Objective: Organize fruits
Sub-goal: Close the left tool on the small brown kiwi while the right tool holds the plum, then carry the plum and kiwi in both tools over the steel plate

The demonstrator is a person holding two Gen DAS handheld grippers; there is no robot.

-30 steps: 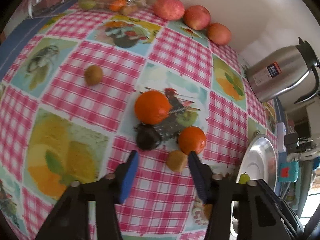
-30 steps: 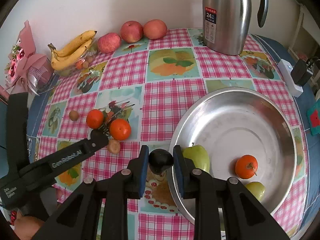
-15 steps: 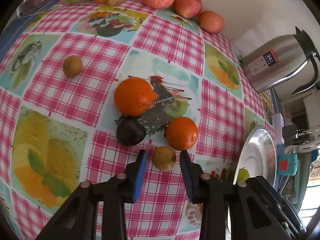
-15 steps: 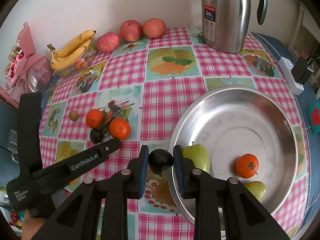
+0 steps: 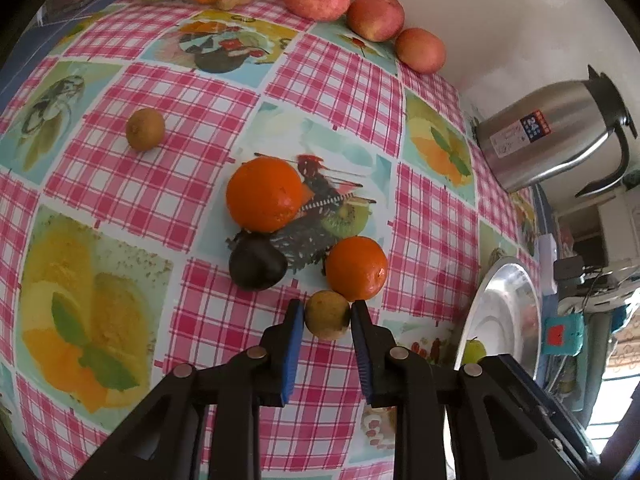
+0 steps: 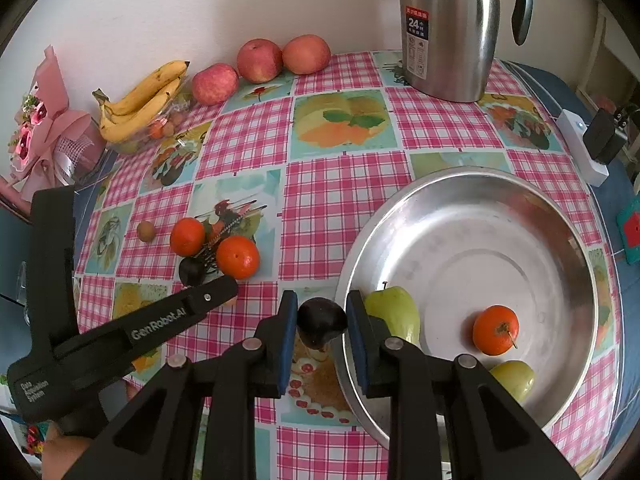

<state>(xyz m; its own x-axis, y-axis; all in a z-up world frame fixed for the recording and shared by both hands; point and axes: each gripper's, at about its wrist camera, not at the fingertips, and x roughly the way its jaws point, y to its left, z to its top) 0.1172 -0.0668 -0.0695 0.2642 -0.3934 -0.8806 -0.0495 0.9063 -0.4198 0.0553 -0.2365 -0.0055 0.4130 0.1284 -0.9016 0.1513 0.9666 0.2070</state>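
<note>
In the left wrist view my left gripper [image 5: 325, 312] is shut on a small brownish-yellow fruit [image 5: 326, 322] that rests on the checked tablecloth. A small orange [image 5: 356, 267] touches it from behind, with a dark plum [image 5: 257, 266] and a bigger orange [image 5: 264, 194] beyond. A second brown fruit [image 5: 145, 129] lies apart at the left. My right gripper [image 6: 322, 314] is shut on another dark plum [image 6: 321, 322], held just outside the left rim of the steel bowl [image 6: 500, 178]. The bowl holds a green apple [image 6: 394, 314], an orange [image 6: 495, 330] and a green fruit [image 6: 514, 378].
Three red apples [image 6: 260, 60] line the wall at the back, beside bananas [image 6: 140, 96] on a clear tray. A steel kettle [image 6: 448, 28] stands back right. A pink bouquet [image 6: 40, 120] sits at the left edge and a white power strip [image 6: 580, 144] at the right.
My left gripper moved forward over the small brownish-yellow fruit and its jaws closed onto it. The right gripper and its plum stayed put.
</note>
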